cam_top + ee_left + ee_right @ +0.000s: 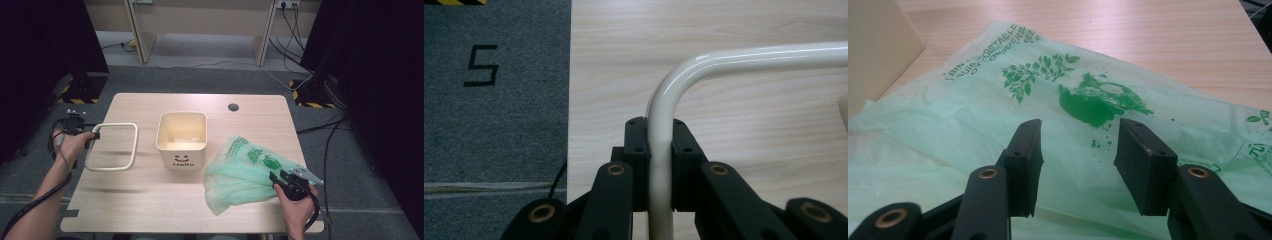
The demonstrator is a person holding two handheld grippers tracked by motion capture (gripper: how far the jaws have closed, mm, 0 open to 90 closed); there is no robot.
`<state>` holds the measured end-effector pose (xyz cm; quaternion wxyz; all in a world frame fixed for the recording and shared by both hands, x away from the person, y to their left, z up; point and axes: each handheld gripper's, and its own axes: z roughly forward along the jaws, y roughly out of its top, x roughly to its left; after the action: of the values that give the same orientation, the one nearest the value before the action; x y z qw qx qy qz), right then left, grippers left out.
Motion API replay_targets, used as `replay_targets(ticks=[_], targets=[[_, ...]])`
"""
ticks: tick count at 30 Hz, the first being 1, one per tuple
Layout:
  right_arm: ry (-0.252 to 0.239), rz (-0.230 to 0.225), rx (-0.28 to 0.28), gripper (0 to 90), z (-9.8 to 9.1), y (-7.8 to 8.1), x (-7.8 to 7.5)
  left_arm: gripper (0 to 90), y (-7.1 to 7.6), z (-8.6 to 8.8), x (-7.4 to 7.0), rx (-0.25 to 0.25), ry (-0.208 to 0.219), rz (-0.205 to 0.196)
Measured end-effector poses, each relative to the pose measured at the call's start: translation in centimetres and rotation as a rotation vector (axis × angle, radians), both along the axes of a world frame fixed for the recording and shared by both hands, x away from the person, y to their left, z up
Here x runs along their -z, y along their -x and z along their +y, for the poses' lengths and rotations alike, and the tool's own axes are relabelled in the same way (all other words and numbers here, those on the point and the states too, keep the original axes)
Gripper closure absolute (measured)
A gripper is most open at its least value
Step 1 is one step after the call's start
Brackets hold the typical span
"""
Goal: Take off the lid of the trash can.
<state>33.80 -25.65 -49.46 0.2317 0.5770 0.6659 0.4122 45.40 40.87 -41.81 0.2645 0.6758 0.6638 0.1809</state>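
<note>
The left gripper (pixel 659 165) is clamping its jaws on the cream rounded-square plastic ring (pixel 704 62); the right gripper (pixel 1078 165) is hovering, jaws wide, over the pale green printed plastic bag (pixel 998 125).

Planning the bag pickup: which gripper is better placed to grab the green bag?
Right. The right gripper hangs open just over the green bag; the left gripper is shut on the cream ring.

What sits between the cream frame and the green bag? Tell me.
The cream bin with the smiley face stands between the cream frame and the green bag, in the high view.
</note>
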Motion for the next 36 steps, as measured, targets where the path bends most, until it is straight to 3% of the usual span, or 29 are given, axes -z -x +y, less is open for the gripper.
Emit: replay_targets(ticks=[19, 36], targets=[[-0.001, 0.001, 0.000, 53.1, 0.0, 0.0, 0.0, 80.8, 0.9, 0.2, 2.4, -0.018, 0.017, 0.019], [-0.001, 0.000, 0.000, 53.1, 0.0, 0.0, 0.0, 80.8, 1.5, 0.4, 3.5, -0.017, 0.021, 0.028]])
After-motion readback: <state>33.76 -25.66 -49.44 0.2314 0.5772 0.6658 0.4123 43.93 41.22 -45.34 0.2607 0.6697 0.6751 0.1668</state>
